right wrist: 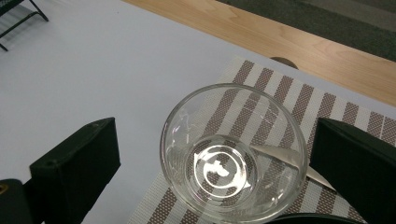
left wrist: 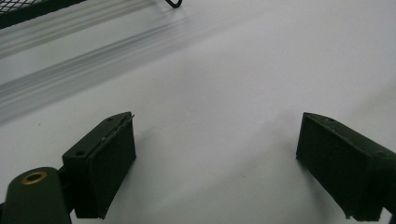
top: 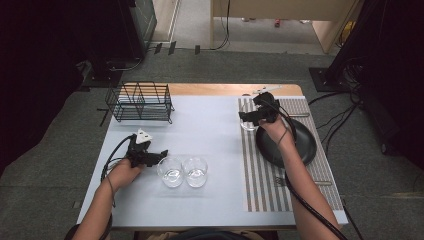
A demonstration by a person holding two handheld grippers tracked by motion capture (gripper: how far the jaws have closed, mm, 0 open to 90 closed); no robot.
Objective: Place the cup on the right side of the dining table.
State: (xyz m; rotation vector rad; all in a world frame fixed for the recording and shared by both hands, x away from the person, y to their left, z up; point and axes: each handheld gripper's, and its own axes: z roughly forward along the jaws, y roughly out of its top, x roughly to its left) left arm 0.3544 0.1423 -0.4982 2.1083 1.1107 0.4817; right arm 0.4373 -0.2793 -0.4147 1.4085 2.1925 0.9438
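We see the right gripper (right wrist: 212, 163) spread open around a clear glass (right wrist: 233, 151) that stands upright at the striped placemat's (right wrist: 280, 100) near-left edge, beside the black plate (top: 300, 145), its jaws clear of the rim. The left gripper (left wrist: 215, 163) gapes open over bare white table (left wrist: 224, 84), just beside 2 glasses (top: 183, 171).

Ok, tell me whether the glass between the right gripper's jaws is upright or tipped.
Upright. The glass stands on its base on the striped placemat, mouth up. The right gripper has open jaws either side of it.
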